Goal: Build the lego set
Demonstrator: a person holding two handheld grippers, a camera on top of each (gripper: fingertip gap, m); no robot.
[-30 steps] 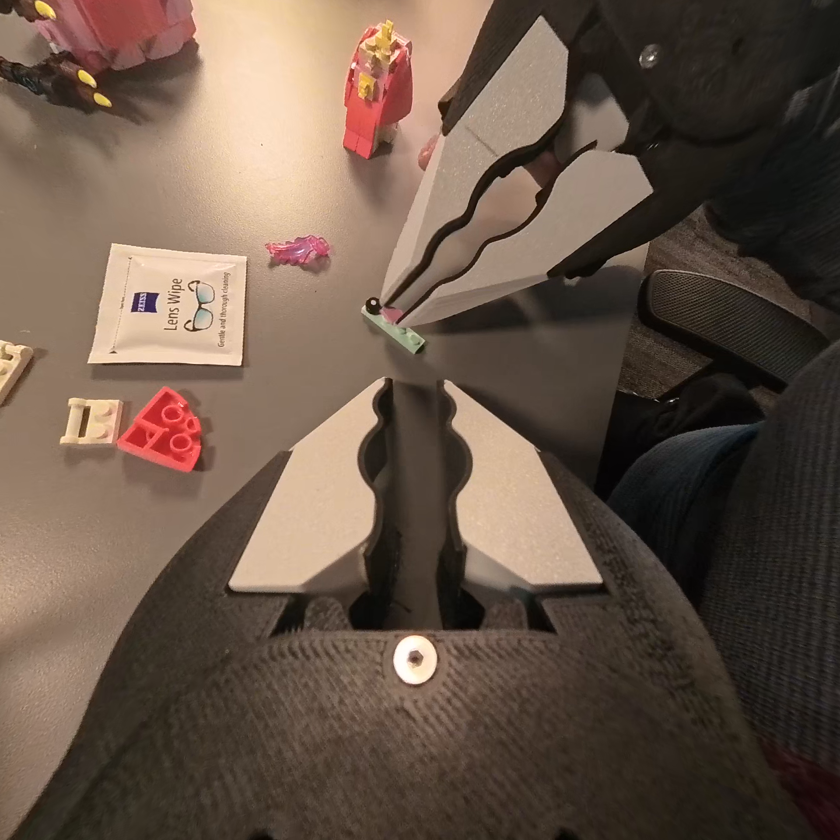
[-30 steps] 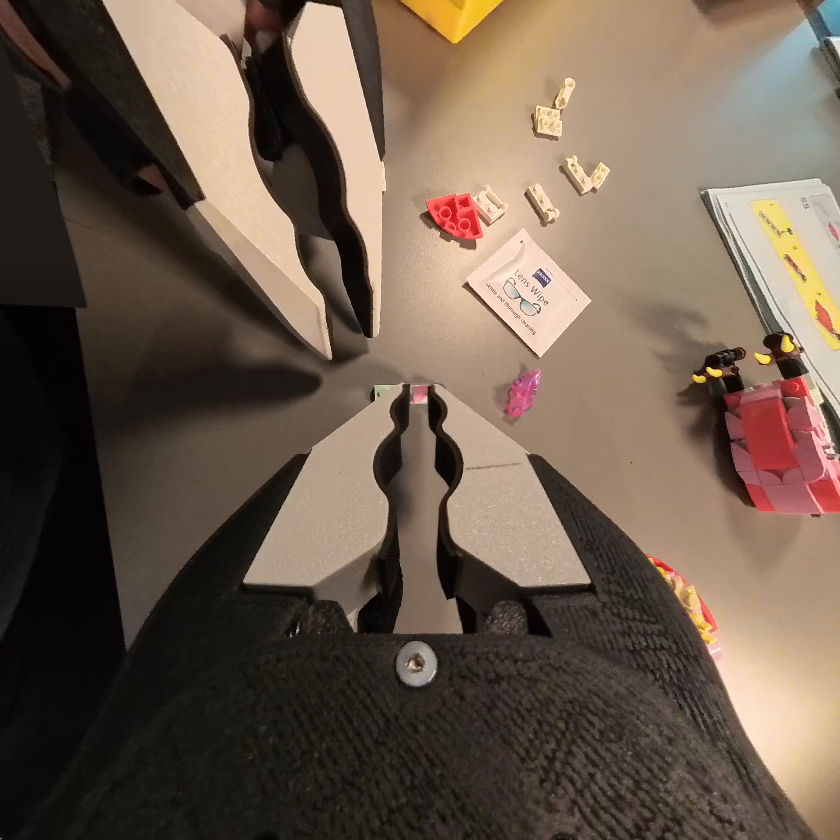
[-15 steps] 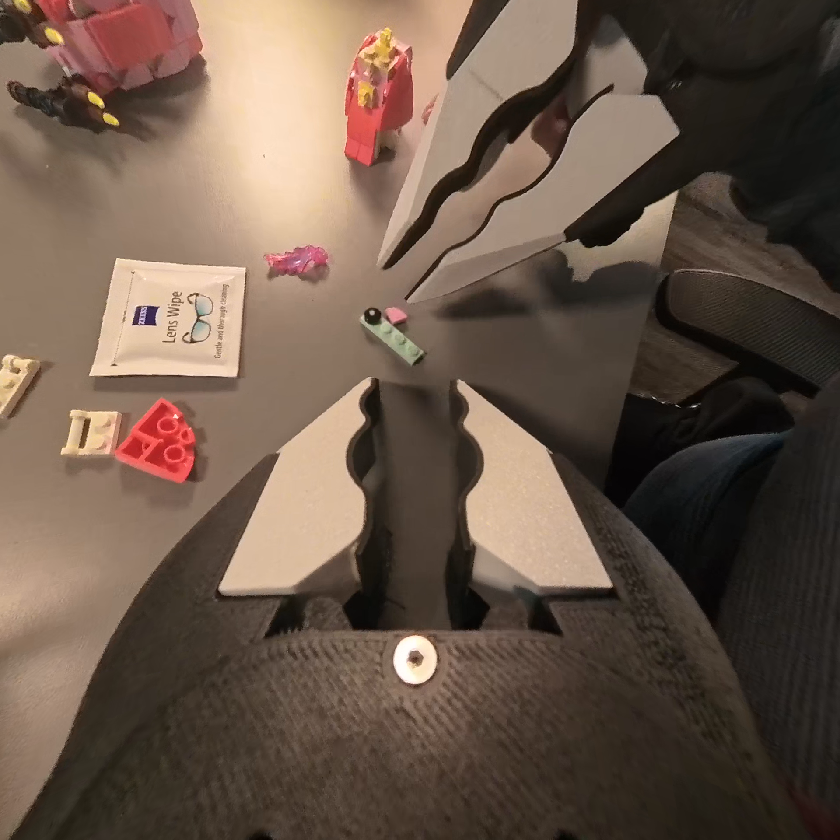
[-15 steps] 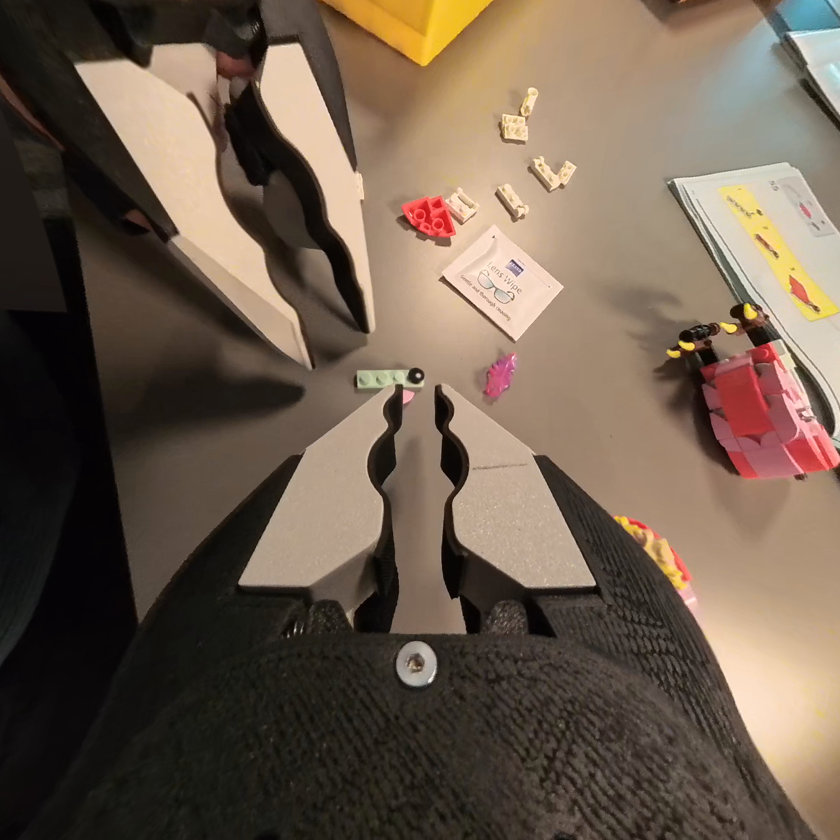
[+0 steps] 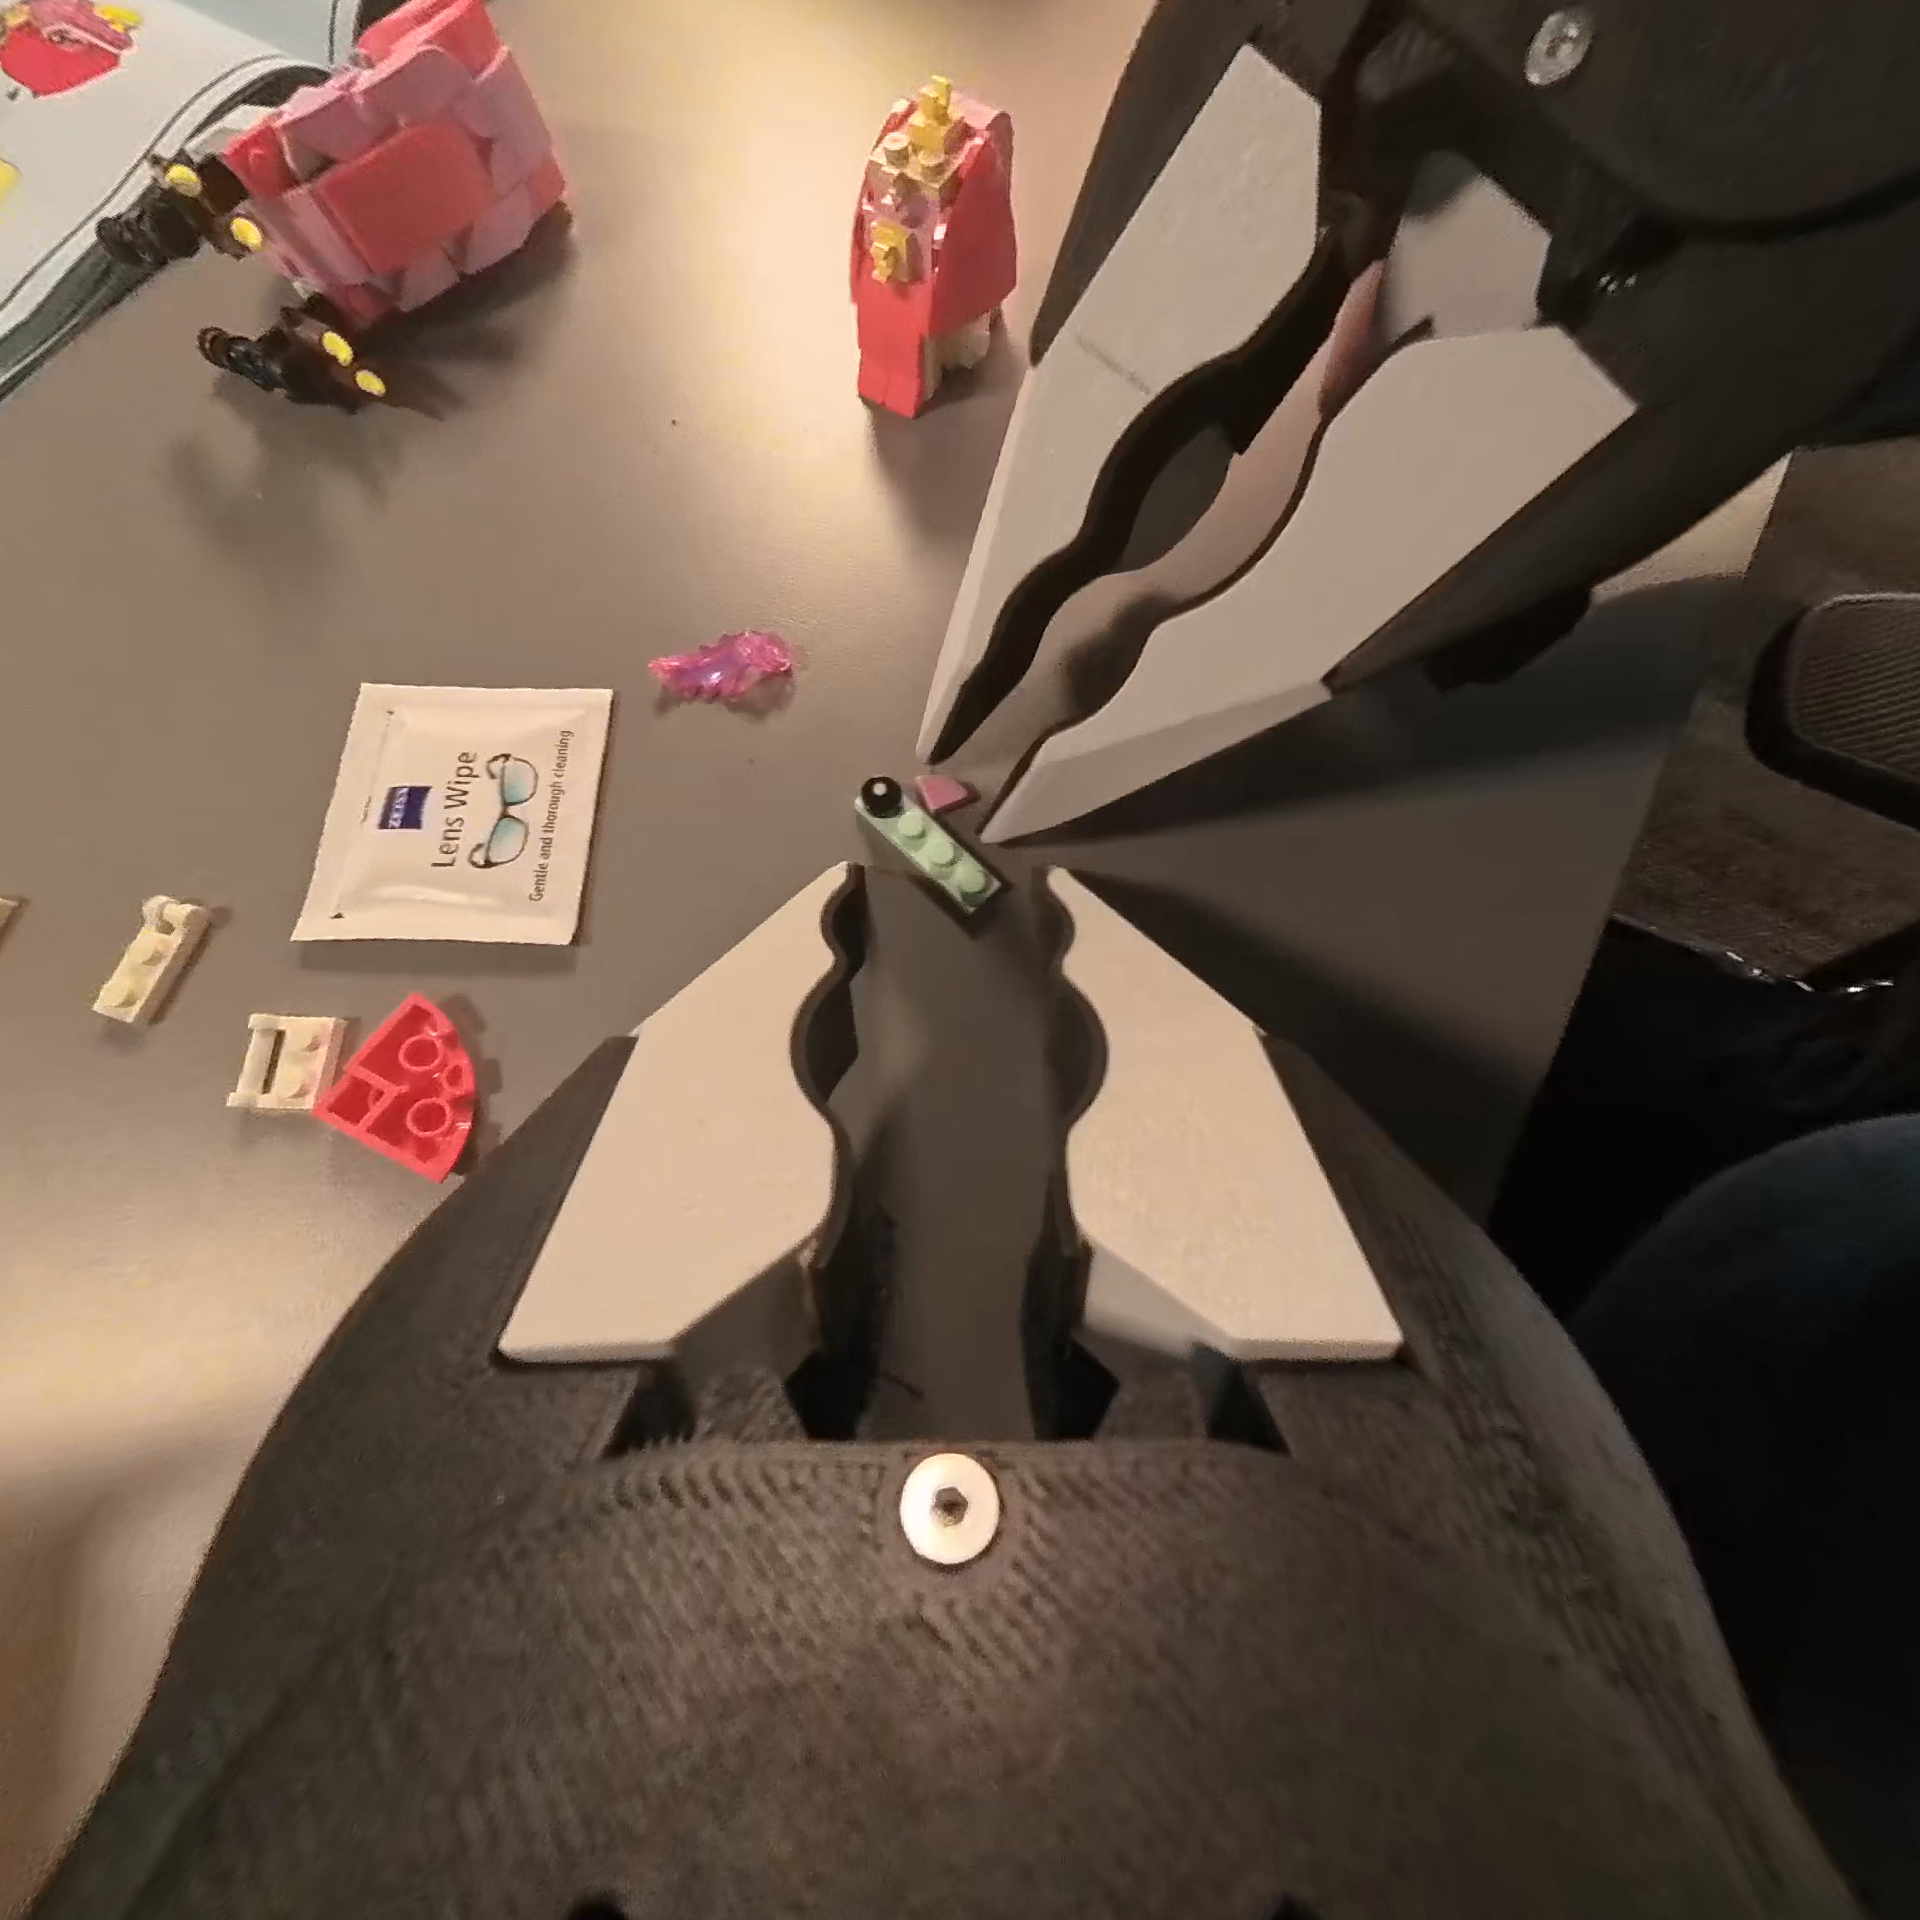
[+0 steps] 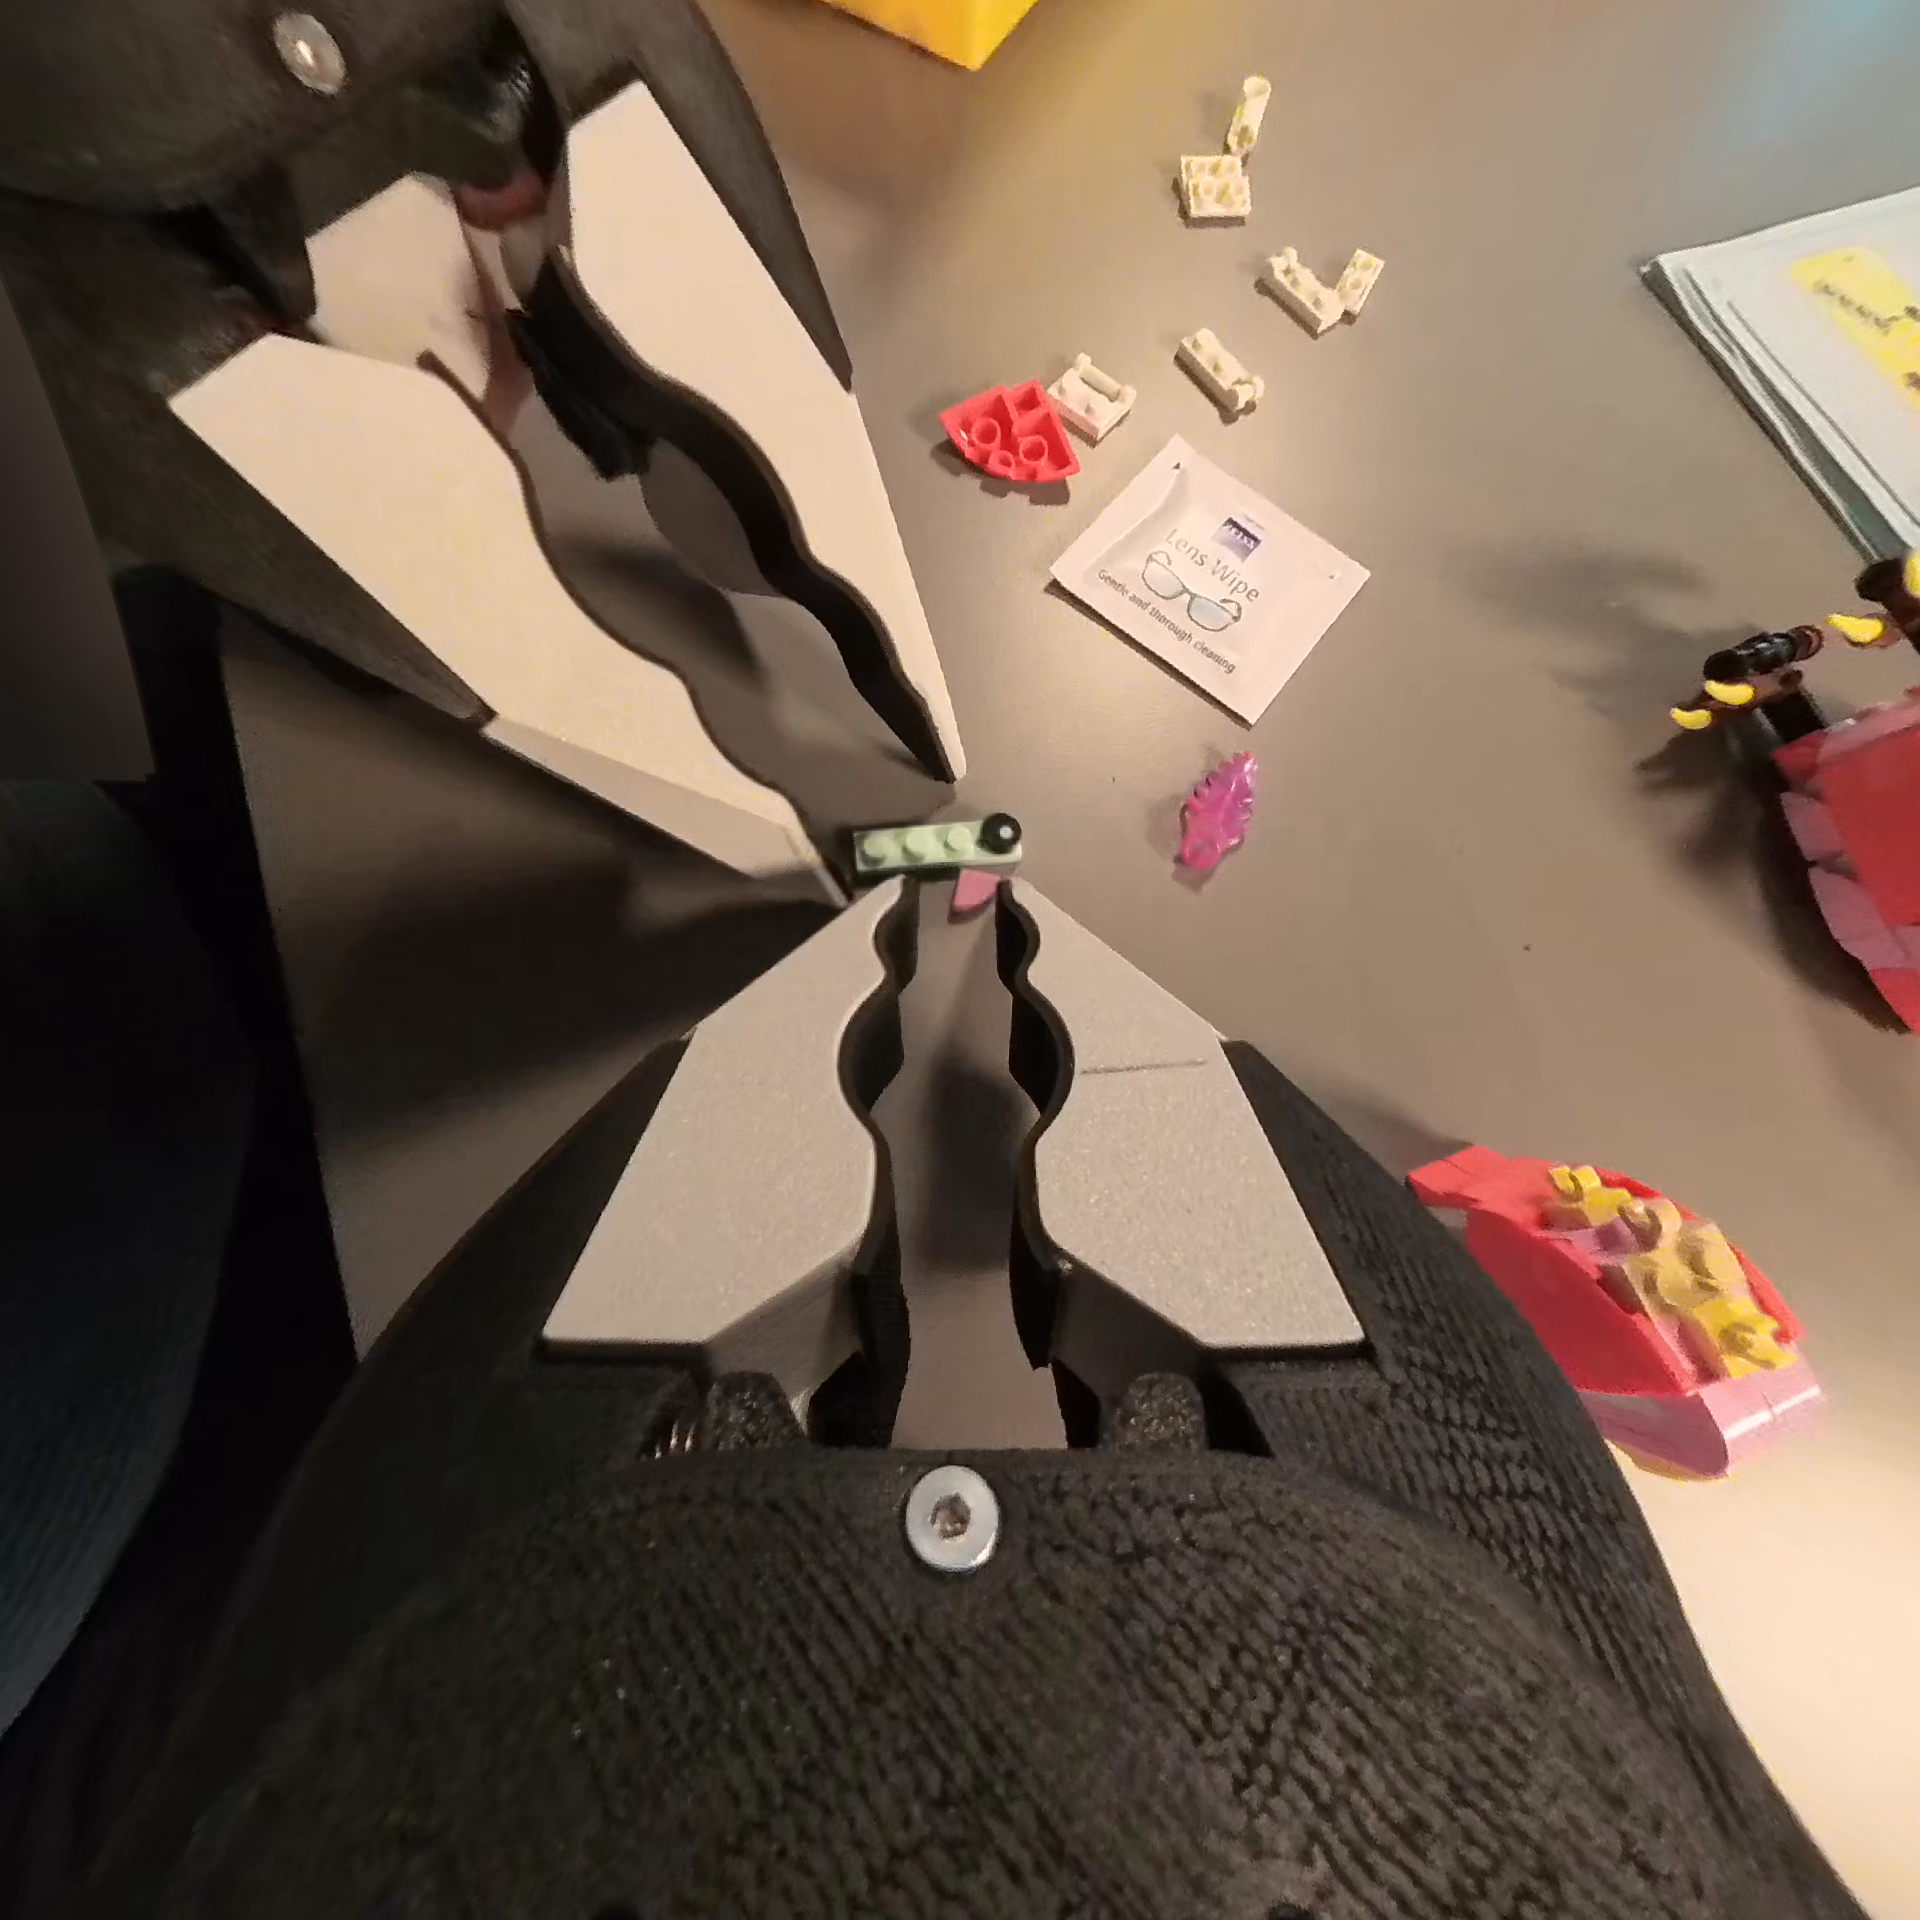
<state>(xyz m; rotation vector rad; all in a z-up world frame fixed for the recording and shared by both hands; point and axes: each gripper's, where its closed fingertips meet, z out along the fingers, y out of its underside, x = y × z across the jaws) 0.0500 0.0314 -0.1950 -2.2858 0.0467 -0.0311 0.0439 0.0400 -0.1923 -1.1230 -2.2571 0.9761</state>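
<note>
A mint green plate [image 5: 935, 862] with a black round stud [image 5: 880, 795] on one end lies flat on the grey table [image 5: 520, 540]. A small pink piece [image 5: 943, 795] lies beside it. My left gripper [image 5: 951, 883] is open, and the plate's near end lies loose between its fingertips. My right gripper [image 6: 948, 894] is open, with the pink piece [image 6: 971, 891] lying between its tips, not pressed. In the right wrist view the left gripper [image 6: 894, 831] straddles the plate [image 6: 914, 847].
A white wipe sachet [image 5: 457, 810], a clear pink feather piece [image 5: 727, 665], a red quarter-round plate [image 5: 410, 1086] and cream pieces [image 5: 286, 1060] lie left. A red-and-pink model [image 5: 395, 208] and a red figure [image 5: 930, 239] stand farther off. Booklet [image 6: 1808, 343] far right. The table edge and a chair [image 5: 1839, 707] are close. My left and right fingertips are right by each other.
My right gripper opened off the pink piece, rose, then came back down around it. My left gripper opened wider and moved forward until the green plate's end lay between its tips.
</note>
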